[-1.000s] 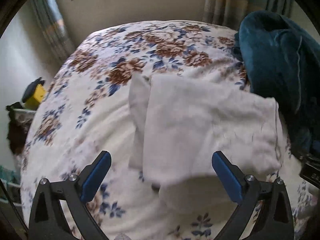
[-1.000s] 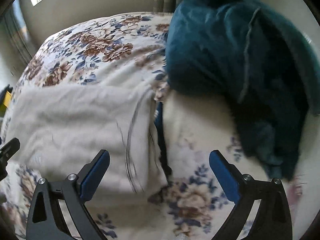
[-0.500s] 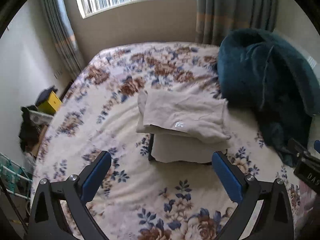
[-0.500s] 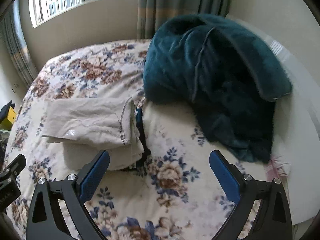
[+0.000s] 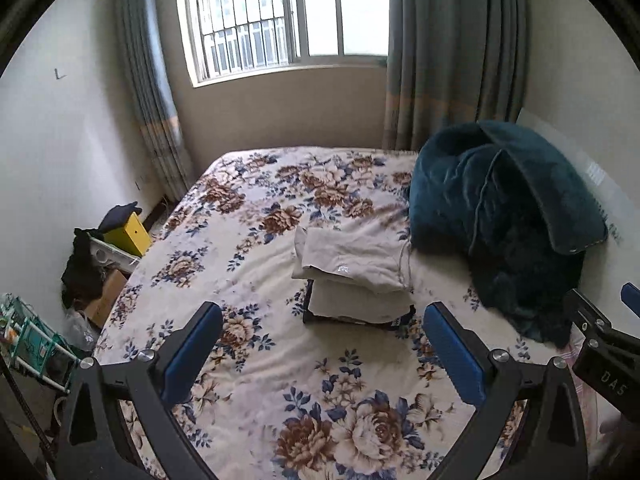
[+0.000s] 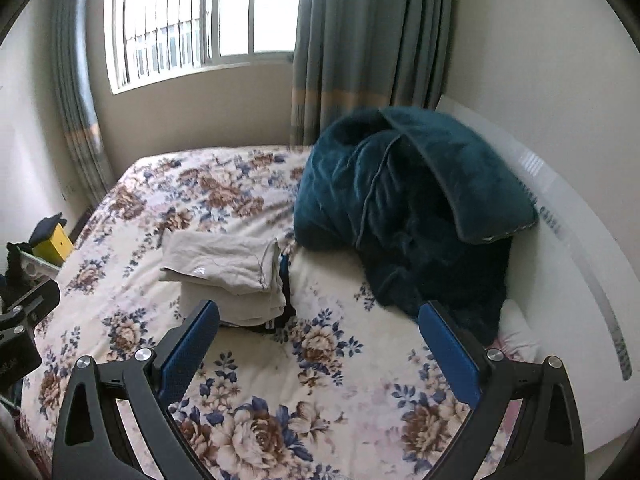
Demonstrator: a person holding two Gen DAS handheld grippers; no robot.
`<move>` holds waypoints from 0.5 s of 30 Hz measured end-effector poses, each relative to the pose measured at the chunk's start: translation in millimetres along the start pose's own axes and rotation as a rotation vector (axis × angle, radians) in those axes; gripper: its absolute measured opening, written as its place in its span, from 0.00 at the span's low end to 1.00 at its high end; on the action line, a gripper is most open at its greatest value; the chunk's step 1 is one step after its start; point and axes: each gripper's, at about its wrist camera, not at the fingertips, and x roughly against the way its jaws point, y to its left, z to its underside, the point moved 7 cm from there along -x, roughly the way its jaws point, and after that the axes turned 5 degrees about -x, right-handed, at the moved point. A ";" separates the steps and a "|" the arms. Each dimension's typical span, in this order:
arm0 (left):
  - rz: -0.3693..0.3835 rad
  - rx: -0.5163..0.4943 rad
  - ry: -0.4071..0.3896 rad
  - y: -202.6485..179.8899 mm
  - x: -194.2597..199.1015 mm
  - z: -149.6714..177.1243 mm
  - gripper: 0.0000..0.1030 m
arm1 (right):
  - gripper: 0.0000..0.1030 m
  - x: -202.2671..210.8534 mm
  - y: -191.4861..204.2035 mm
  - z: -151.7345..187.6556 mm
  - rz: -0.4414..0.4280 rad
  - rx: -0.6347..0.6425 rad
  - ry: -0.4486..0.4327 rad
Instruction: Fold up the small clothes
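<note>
A folded beige garment [image 5: 352,258] lies on top of a small stack of folded clothes [image 5: 360,304] in the middle of the floral bed [image 5: 280,360]. The same stack shows in the right wrist view [image 6: 228,272], with a dark garment at its base. My left gripper [image 5: 322,344] is open and empty, held back above the near part of the bed. My right gripper [image 6: 318,340] is open and empty too, to the right of the stack. The right gripper's body shows at the left wrist view's right edge [image 5: 600,344].
A heaped dark teal blanket [image 5: 500,216] fills the bed's right side against a white headboard [image 6: 560,216]. Left of the bed are a yellow box [image 5: 128,234], dark clothes, a cardboard box and a green rack [image 5: 28,340]. A window and curtains stand behind.
Both grippers have pulled back and up from the beige garment, which now rests folded on the stack. The view has widened from close over the cloth to the whole bed.
</note>
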 end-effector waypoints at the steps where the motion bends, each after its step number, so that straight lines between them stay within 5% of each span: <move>1: -0.003 0.000 -0.009 0.3 8.3 -0.3 1.00 | 0.98 9.3 -1.2 -1.5 -0.006 -0.002 -0.005; 15: 0.007 0.029 -0.082 2.5 74.8 10.3 1.00 | 0.98 126.4 -15.7 -7.8 -0.070 0.019 -0.101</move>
